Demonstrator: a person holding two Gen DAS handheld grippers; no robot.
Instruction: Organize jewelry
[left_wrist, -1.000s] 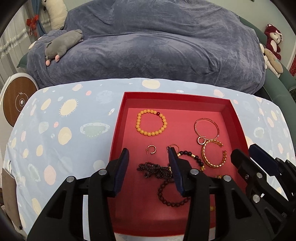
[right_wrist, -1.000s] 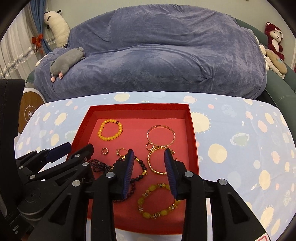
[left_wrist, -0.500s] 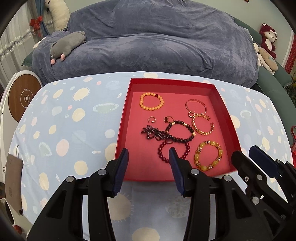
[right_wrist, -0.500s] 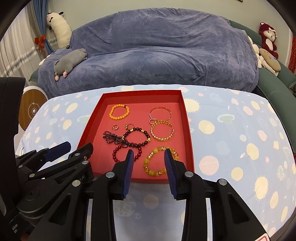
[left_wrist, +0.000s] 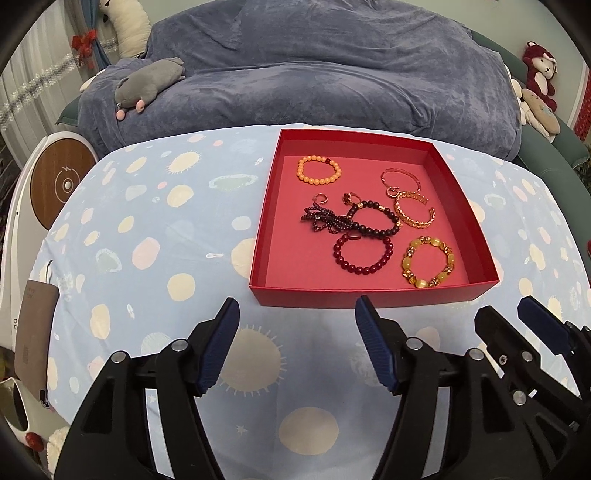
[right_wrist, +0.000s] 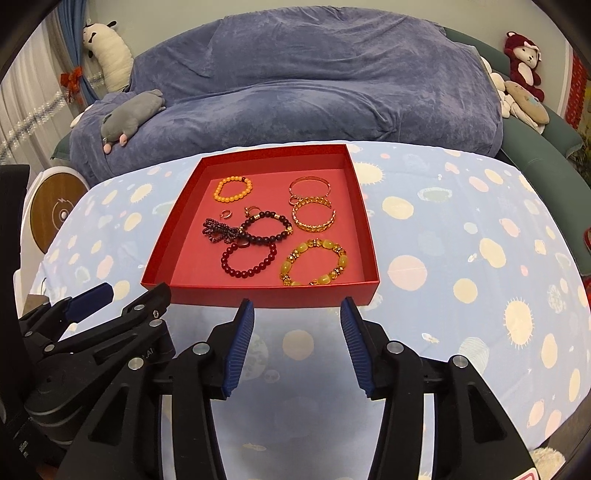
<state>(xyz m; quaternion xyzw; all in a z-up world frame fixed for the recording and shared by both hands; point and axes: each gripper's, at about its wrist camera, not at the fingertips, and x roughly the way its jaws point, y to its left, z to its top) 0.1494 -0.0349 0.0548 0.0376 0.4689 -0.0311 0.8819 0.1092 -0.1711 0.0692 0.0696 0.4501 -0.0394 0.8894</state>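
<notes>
We list one red tray (left_wrist: 369, 297) on the spotted cloth (left_wrist: 155, 229), holding all the jewelry: orange bead bracelet (left_wrist: 318, 169) far left, thin bangle (left_wrist: 400, 176) and gold cuff (left_wrist: 414, 214) far right, dark beads (left_wrist: 375, 222) tangled mid-tray, red bracelet (left_wrist: 362, 254) and yellow bracelet (left_wrist: 427, 266) near.

Left gripper (left_wrist: 297, 347) and right gripper (right_wrist: 297, 341): both empty, fingers spread, held near side of the tray.

We judge the sorting largely done; next would be untangling the dark beads.

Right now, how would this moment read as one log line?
left tongs: open, empty | right tongs: open, empty | red tray: all bracelets inside | both tongs short of tray
</notes>
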